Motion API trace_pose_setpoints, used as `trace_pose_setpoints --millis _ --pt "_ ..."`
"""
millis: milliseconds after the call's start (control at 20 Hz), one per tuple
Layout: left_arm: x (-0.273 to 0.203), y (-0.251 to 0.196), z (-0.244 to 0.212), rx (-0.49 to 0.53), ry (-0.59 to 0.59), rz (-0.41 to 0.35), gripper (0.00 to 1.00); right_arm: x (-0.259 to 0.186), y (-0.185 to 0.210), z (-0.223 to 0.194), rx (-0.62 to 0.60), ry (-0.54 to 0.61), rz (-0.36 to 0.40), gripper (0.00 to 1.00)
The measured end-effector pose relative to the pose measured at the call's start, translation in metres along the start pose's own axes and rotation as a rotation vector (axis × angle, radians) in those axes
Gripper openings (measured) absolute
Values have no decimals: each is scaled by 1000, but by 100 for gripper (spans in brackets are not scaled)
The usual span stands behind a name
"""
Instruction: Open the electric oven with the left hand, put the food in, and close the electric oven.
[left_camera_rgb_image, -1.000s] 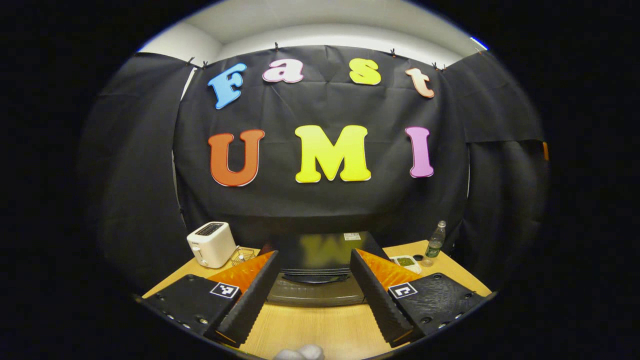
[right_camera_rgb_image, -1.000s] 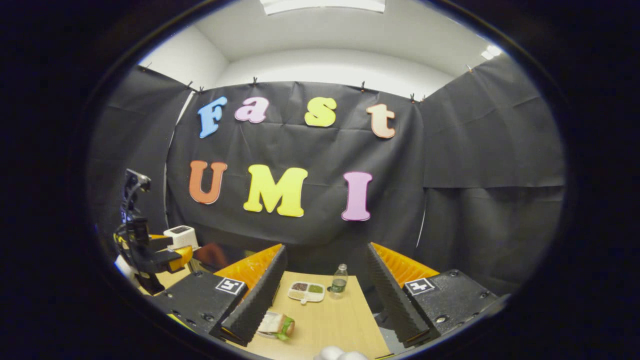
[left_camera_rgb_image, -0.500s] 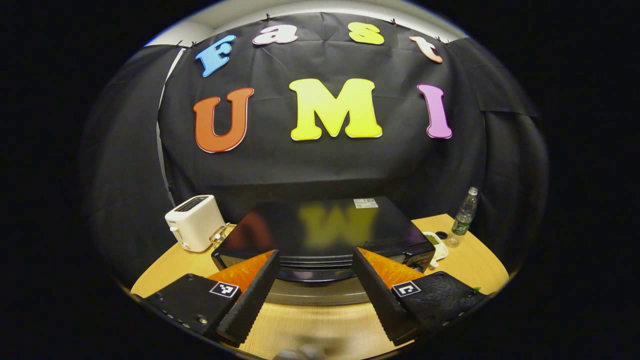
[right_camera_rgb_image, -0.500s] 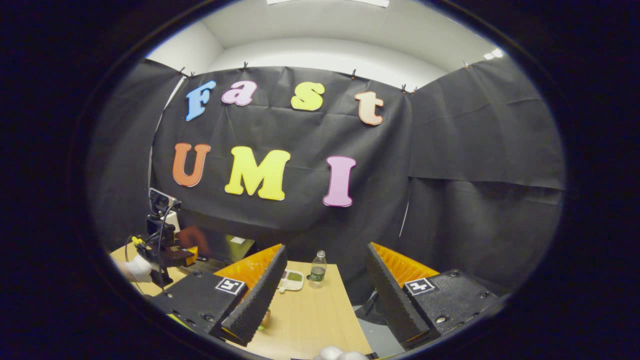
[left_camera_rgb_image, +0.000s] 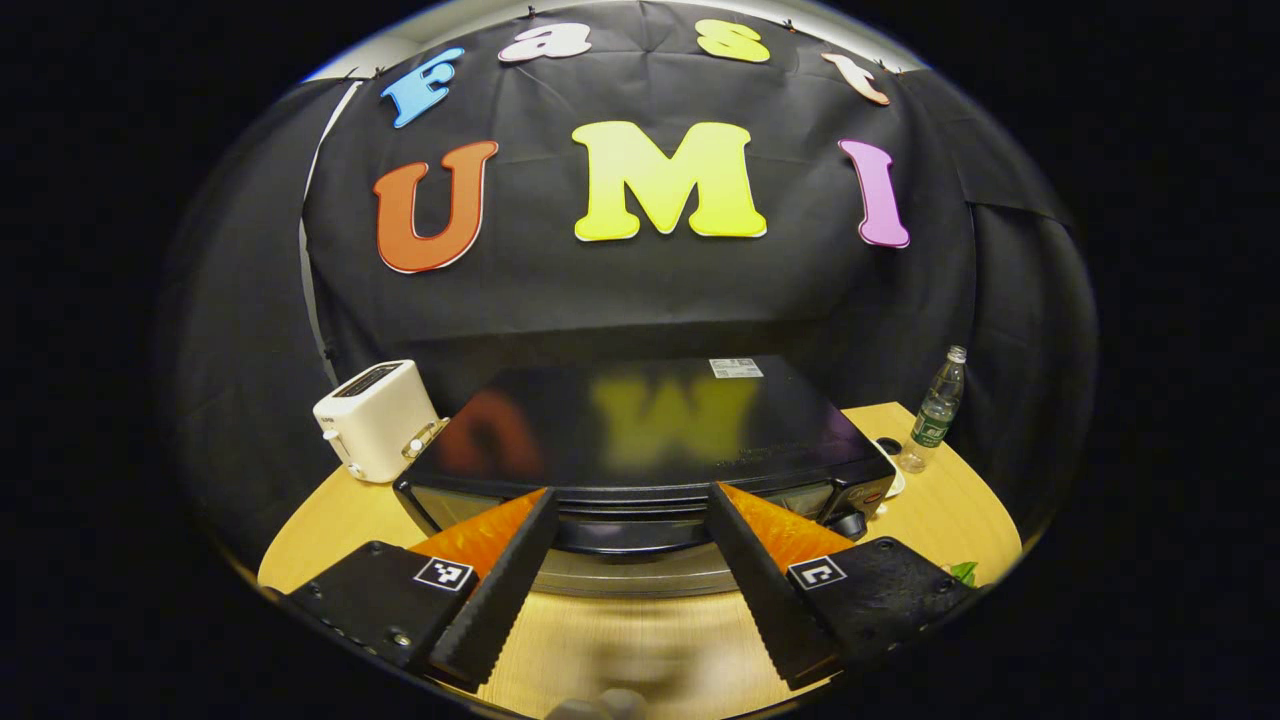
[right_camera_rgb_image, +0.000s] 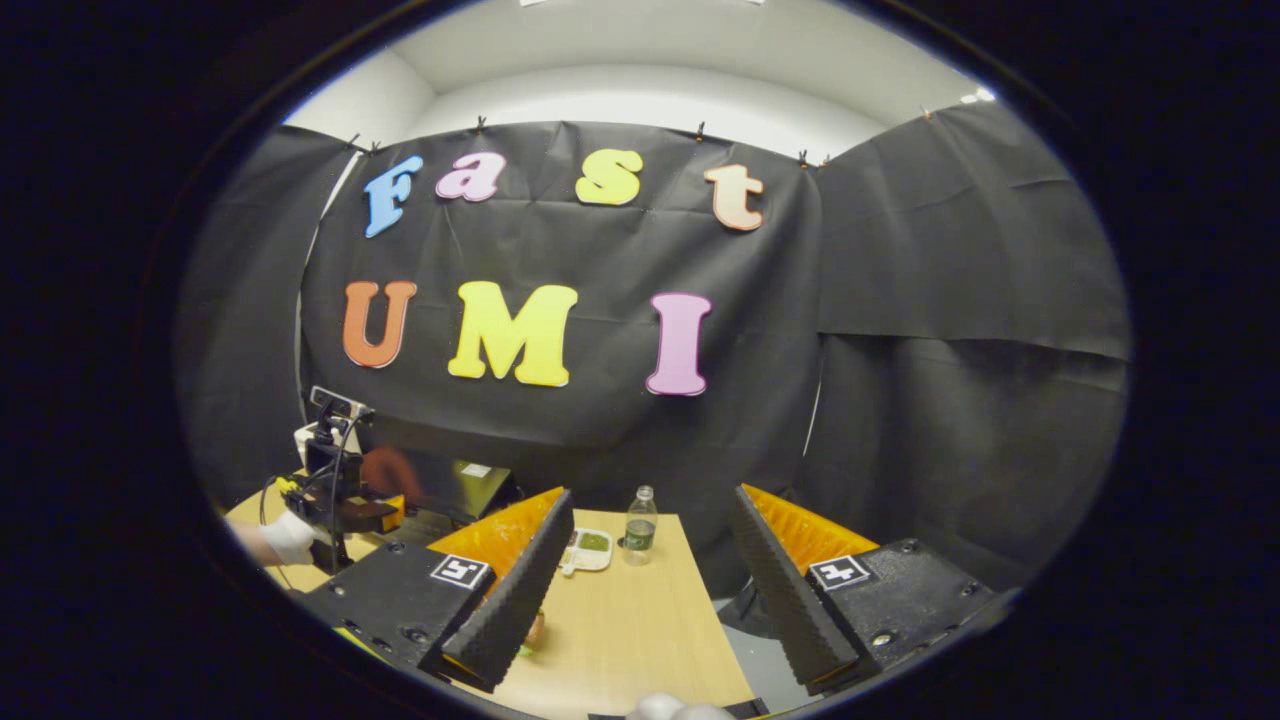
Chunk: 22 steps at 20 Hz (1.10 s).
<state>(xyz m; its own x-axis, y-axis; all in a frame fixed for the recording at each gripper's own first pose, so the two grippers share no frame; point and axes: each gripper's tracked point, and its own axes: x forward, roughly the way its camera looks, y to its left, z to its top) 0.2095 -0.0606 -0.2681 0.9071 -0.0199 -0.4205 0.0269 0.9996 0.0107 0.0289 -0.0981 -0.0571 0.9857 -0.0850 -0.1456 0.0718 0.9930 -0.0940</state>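
Hovered left gripper (left_camera_rgb_image: 630, 570), fingers spread, squarely before the closed electric oven (left_camera_rgb_image: 640, 440), presumably lined up to take its door; right gripper (right_camera_rgb_image: 645, 580) likewise spread, idle over the table (right_camera_rgb_image: 640, 630).

Oven (left_camera_rgb_image: 640, 440) mid-table, toaster (left_camera_rgb_image: 375, 420) left, bottle (left_camera_rgb_image: 935, 410) right.

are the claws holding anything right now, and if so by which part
Nothing is held. The left claw is open, its fingers either side of the oven front; the right claw is open over the table.
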Motion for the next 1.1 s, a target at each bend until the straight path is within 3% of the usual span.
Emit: trace_pose_setpoints --millis 200,300,400,450,500,750,900,950,1000,1100 --pt "-15 1 -11 2 6 -9 99 -5 3 -5 4 5 0 95" --pt "-22 -6 -69 -45 180 -39 96 -9 5 -8 2 7 3 95" --pt "-34 -13 -102 -118 225 -73 96 -14 9 -10 -3 6 9 95" --pt "-37 -12 -95 -143 194 -84 87 -15 11 -8 -3 1 11 95" --pt "-39 -6 -85 -134 157 -69 93 -16 11 -10 -7 6 10 95" --pt "-44 3 -36 -74 -10 -35 92 -17 18 -7 -10 -1 24 95" --pt "-32 -1 -17 -82 -30 -50 92 -15 21 -8 -8 -1 27 95" --pt "-24 1 -12 -84 -27 -51 92 -15 21 -8 -5 1 28 100" --pt "-18 2 -4 -76 -31 -47 93 -13 22 -9 -1 5 30 95" --pt "-6 4 12 -49 -63 -44 93 -11 20 -14 0 18 26 95"
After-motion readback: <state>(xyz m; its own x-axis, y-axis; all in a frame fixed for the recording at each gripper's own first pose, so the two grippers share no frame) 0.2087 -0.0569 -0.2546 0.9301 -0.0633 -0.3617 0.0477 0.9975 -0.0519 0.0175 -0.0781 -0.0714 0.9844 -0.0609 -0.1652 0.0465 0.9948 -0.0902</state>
